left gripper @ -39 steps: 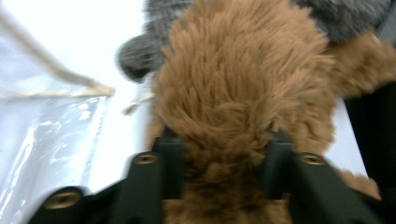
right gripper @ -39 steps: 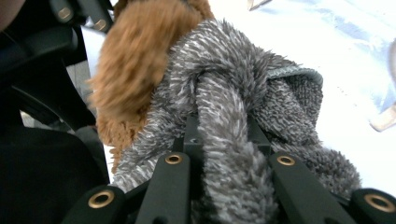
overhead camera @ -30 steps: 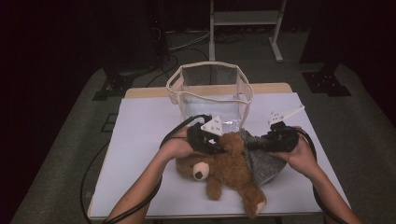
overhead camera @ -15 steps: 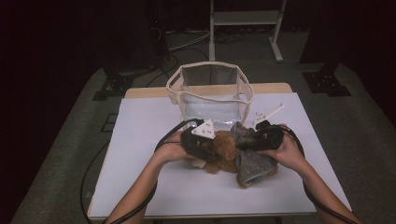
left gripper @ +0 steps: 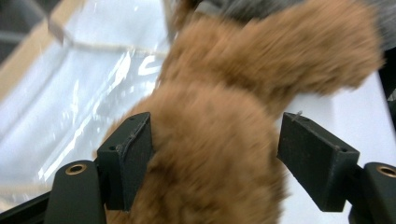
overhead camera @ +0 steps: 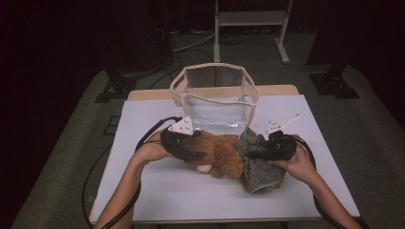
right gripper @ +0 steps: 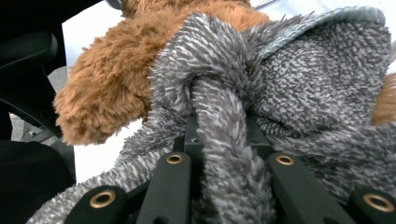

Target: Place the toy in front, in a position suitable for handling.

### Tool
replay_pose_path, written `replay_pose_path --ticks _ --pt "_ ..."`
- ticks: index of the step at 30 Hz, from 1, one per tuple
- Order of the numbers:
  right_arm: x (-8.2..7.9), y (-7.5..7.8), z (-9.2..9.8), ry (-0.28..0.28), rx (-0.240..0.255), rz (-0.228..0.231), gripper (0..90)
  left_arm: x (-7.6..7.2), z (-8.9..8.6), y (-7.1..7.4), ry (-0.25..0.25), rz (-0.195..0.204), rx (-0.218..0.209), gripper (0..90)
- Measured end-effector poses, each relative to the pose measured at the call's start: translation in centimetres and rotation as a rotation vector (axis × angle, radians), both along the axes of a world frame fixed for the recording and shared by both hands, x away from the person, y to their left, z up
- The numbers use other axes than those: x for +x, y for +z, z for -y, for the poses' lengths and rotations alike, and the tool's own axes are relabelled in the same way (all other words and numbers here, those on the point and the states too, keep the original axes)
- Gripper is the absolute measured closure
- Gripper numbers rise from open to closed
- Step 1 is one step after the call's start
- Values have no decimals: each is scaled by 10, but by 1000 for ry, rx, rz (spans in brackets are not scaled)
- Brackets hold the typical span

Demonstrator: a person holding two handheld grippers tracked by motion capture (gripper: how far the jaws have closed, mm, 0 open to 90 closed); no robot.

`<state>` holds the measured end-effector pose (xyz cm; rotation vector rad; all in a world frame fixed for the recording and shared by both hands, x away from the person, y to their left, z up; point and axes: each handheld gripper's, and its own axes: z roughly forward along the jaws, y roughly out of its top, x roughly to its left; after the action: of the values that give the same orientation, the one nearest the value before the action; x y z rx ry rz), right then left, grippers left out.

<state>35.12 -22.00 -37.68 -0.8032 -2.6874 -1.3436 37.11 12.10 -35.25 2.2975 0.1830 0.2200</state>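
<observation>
While the right gripper (right gripper: 219,140) pinches the grey cloth (right gripper: 299,93), the left gripper (left gripper: 215,154) has just spread open — around the teddy bear (left gripper: 219,154).

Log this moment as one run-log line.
left tongs: just opening, around teddy bear | right tongs: shut on grey cloth | clear bag: behind them

The high view is dim: only the white table (overhead camera: 157,191) is lit from above, while the surrounding floor sinks into darkness. Glare streaks the clear plastic bag (left gripper: 84,93). The brown plush toy (left gripper: 261,84) is motion-blurred, while the grey fleece cloth (right gripper: 317,88) stays sharp.
</observation>
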Motion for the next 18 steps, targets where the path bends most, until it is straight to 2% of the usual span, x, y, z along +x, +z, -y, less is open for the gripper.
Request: replay_pose_path --ticks 2,4,5,8,9,11,13,14,15,16,17,18 --pt "-1 0 1 3 -3 -6 766 2 -2 -9 7 -32 3 299" --pt "-1 0 2 7 -6 -10 766 -1 -3 -14 6 -49 -19 318" --pt "0 3 3 12 -23 -10 766 -3 -3 -15 3 -53 -17 341" --pt "1 27 -1 24 -52 33 769 -11 -3 -20 -16 -58 3 374" --pt "1 27 -1 24 -52 33 769 -11 -3 -20 -16 -58 3 376" --pt "6 42 -10 32 -45 68 769 -17 -2 -20 -32 -54 7 380" --pt "11 48 -19 45 -39 77 769 -23 -3 -21 -38 -50 12 381" --pt "17 45 -32 62 -60 71 768 -27 -6 -22 -43 -40 11 381" --pt "17 45 -32 62 -60 71 768 -27 -6 -22 -43 -40 11 380" --pt "17 38 -38 74 -82 60 768 -30 -9 -22 -41 -46 5 380" --pt "15 23 -43 88 -94 47 770 -32 -13 -20 -47 -48 -11 377" --pt "14 20 -41 90 -83 44 771 -31 -16 -18 -51 -53 -27 374"
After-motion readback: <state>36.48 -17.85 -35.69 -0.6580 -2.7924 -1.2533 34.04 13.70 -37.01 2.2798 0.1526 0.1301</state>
